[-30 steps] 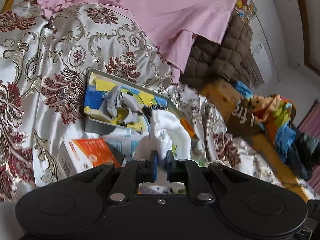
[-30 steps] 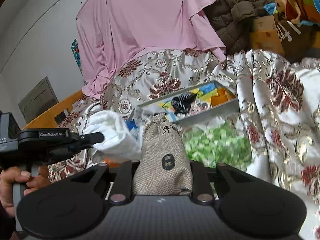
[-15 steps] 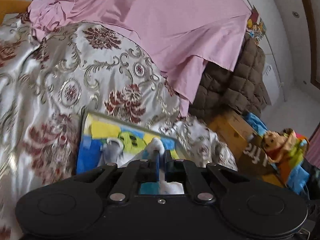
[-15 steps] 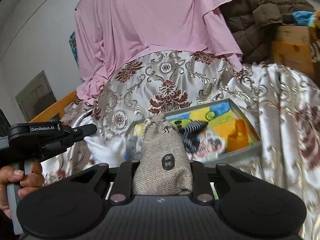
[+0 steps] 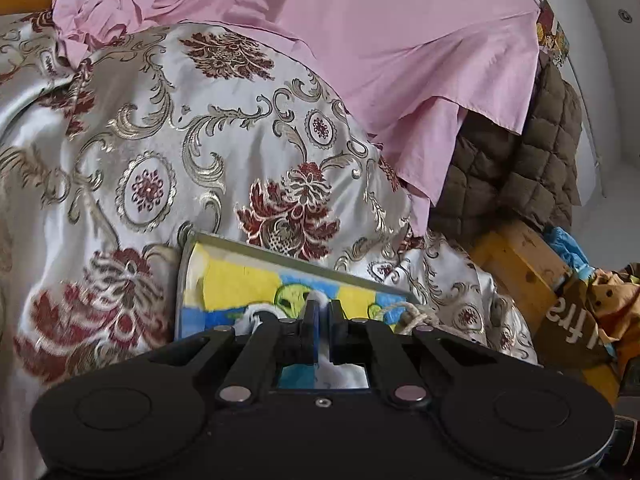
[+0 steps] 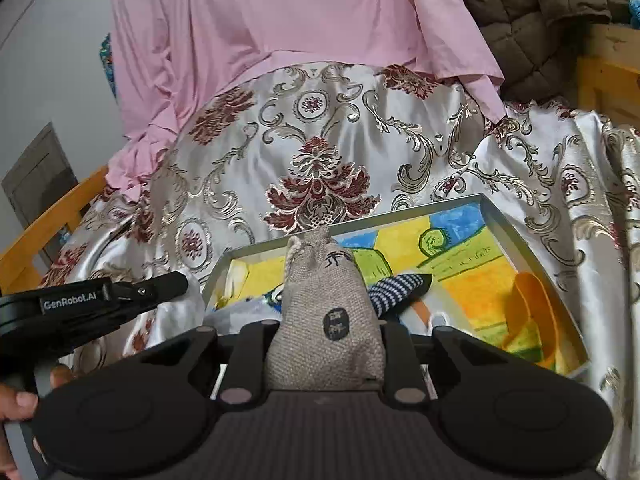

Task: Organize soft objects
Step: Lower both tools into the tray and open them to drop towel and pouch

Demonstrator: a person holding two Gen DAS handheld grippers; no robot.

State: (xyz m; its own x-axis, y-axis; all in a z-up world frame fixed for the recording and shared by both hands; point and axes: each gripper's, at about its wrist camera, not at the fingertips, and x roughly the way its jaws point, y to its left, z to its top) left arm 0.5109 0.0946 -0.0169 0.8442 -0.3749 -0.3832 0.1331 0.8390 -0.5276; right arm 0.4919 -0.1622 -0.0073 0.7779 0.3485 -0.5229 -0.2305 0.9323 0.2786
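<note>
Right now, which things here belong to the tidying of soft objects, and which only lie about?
For the job:
burlap pouch in right gripper
white cloth in left gripper
tray
striped sock

Lying about:
pink sheet
brown quilted jacket

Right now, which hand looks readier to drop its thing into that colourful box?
Probably the right gripper: its burlap pouch hangs over the tray. The left gripper holds white cloth at the edge.
</note>
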